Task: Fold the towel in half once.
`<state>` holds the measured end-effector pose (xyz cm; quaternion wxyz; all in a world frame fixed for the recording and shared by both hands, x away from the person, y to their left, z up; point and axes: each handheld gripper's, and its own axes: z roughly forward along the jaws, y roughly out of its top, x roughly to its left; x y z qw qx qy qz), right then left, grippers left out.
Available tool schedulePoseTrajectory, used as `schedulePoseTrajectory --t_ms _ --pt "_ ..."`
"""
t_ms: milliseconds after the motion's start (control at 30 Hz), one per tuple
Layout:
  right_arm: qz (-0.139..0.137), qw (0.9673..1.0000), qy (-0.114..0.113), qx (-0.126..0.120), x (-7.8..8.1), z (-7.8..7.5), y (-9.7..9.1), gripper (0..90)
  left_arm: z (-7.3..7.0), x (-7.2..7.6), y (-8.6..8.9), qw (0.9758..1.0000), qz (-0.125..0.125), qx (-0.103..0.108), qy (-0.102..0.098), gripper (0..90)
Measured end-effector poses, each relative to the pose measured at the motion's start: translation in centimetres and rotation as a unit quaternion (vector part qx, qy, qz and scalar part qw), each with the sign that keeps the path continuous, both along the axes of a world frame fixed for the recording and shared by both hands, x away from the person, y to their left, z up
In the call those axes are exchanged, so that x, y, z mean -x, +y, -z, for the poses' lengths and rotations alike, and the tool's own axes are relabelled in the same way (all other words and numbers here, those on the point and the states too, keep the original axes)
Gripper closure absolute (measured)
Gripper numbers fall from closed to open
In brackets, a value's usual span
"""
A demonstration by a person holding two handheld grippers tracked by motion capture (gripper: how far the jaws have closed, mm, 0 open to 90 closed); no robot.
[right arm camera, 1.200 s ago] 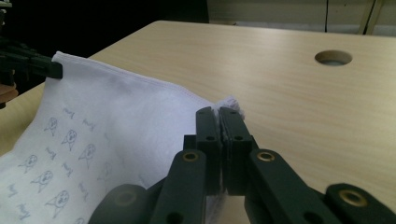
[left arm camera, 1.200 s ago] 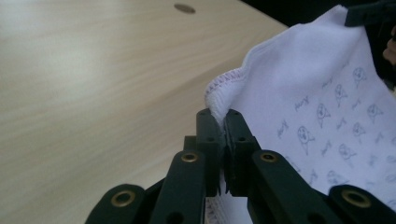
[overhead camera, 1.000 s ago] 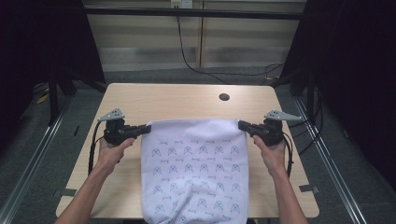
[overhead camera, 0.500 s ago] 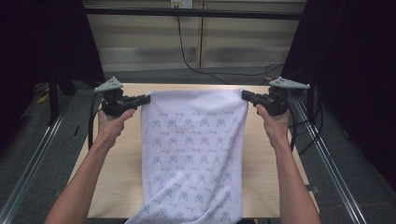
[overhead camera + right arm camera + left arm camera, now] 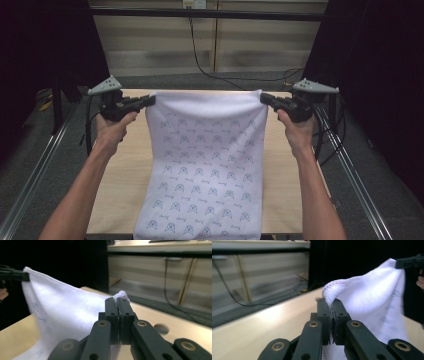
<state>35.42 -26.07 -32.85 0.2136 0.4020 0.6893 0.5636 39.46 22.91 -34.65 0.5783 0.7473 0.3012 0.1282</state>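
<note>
We hold the white patterned terry cloth [image 5: 205,165] stretched above the wooden bench [image 5: 125,165] — left gripper [image 5: 148,101] and right gripper [image 5: 263,97] each clenched on a corner — uneven pulling could slip one free.

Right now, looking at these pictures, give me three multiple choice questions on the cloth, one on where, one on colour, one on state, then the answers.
1. Where does the cloth hang?
A. Over the table's near edge
B. Over the far edge
C. On the floor

2. What colour is its print?
A. Red
B. Blue
C. Green

3. How is the left tool on it?
A. Open above it
B. Apart from it
C. Shut on a corner

Answers:
1 A: its lower end runs past the near edge in the high view.
2 B: small blue figures cover the white.
3 C: the jaws pinch the hem in the left gripper view; the right tool pinches the other corner.
</note>
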Motion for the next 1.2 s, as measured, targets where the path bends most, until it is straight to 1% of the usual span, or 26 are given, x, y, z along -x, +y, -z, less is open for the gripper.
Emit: schedulePoseTrajectory --t_ms 67,133,167,200,300,333,400,433,500,533,567,600,667,700,733,767,800,833,867,900,1000,1033,1067,1100,1133,1200 --pt "-0.011 0.9999 0.007 -0.001 1.5 1.2 0.0 88.1 1.1 1.1 0.4 0.9999 0.010 -0.005 0.006 86.8" --pt "-0.021 0.9996 0.015 0.010 3.3 2.2 0.1 88.1 2.2 2.5 1.0 0.9999 0.012 0.000 0.010 86.8" --pt "-0.028 0.9993 0.019 0.012 4.2 2.6 0.1 88.1 2.7 3.4 1.2 0.9999 0.008 -0.003 0.014 86.8" --pt "-0.034 0.9991 0.021 0.018 5.2 3.0 0.2 88.1 3.4 4.2 1.5 0.9998 0.015 0.000 0.017 86.9" --pt "-0.046 0.9981 0.034 0.023 7.9 4.6 0.1 88.1 5.8 6.4 1.8 0.9986 0.029 -0.009 0.043 86.9" --pt "-0.048 0.9976 0.041 0.028 8.7 5.3 0.2 88.1 6.6 7.0 1.9 0.9980 0.034 -0.004 0.054 86.9" --pt "-0.052 0.9965 0.054 0.034 10.0 6.7 0.4 88.1 7.8 8.4 2.1 0.9968 0.041 -0.008 0.067 86.8" --pt "-0.052 0.9959 0.064 0.036 10.8 7.4 0.5 88.1 8.1 8.9 2.1 0.9964 0.040 -0.011 0.074 86.9" --pt "-0.056 0.9954 0.071 0.032 12.0 8.4 0.7 88.1 8.6 10.4 2.5 0.9960 0.046 -0.004 0.077 86.9" --pt "-0.054 0.9952 0.075 0.032 12.8 8.8 0.7 88.1 8.8 11.1 2.6 0.9955 0.045 -0.008 0.083 86.9" --pt "-0.054 0.9950 0.080 0.025 13.5 9.2 0.7 88.1 8.9 11.9 2.8 0.9955 0.047 -0.013 0.081 86.9" --pt "-0.059 0.9944 0.085 0.020 14.2 9.7 0.8 88.1 9.1 12.8 3.1 0.9949 0.055 -0.016 0.083 86.9" --pt "-0.065 0.9928 0.097 0.028 15.7 10.6 1.0 88.1 9.8 13.7 3.3 0.9934 0.055 -0.030 0.096 86.8" --pt "-0.072 0.9912 0.105 0.036 16.2 11.2 1.2 88.1 10.4 14.0 3.4 0.9919 0.061 -0.034 0.106 86.8" --pt "-0.071 0.9899 0.115 0.042 16.6 11.8 1.4 88.1 11.1 14.2 3.3 0.9907 0.063 -0.050 0.110 86.8" --pt "-0.073 0.9877 0.131 0.043 16.9 12.5 1.7 88.1 11.9 14.3 3.3 0.9889 0.061 -0.062 0.120 86.8" --pt "-0.078 0.9855 0.141 0.053 17.2 13.2 1.9 88.1 12.7 14.3 3.2 0.9870 0.064 -0.062 0.134 86.8" --pt "-0.081 0.9833 0.152 0.060 17.4 13.9 2.1 88.1 13.4 14.1 3.1 0.9839 0.064 -0.069 0.152 86.8" --pt "-0.083 0.9803 0.166 0.067 17.7 14.5 2.3 88.1 13.9 14.0 2.9 0.9794 0.075 -0.079 0.170 86.7" --pt "-0.084 0.9776 0.173 0.087 17.9 15.0 2.3 88.0 14.0 13.9 2.9 0.9791 0.078 -0.083 0.169 86.5" --pt "-0.085 0.9749 0.186 0.086 17.8 15.6 2.2 88.0 14.6 13.8 2.4 0.9759 0.078 -0.093 0.181 86.6" --pt "-0.087 0.9735 0.191 0.091 17.7 15.8 2.3 88.0 14.9 13.9 2.1 0.9740 0.082 -0.107 0.182 86.5" --pt "-0.087 0.9709 0.199 0.101 17.5 16.1 2.5 88.0 15.1 14.0 1.8 0.9719 0.084 -0.119 0.185 86.6" --pt "-0.089 0.9679 0.210 0.107 17.3 16.4 2.7 88.1 15.4 14.0 1.6 0.9706 0.086 -0.121 0.190 86.5" --pt "-0.090 0.9654 0.217 0.113 17.2 16.8 2.9 88.1 15.6 14.0 1.6 0.9706 0.086 -0.124 0.188 86.5" --pt "-0.091 0.9647 0.222 0.108 16.8 17.1 3.0 88.1 15.7 13.9 1.6 0.9710 0.081 -0.122 0.189 86.5"
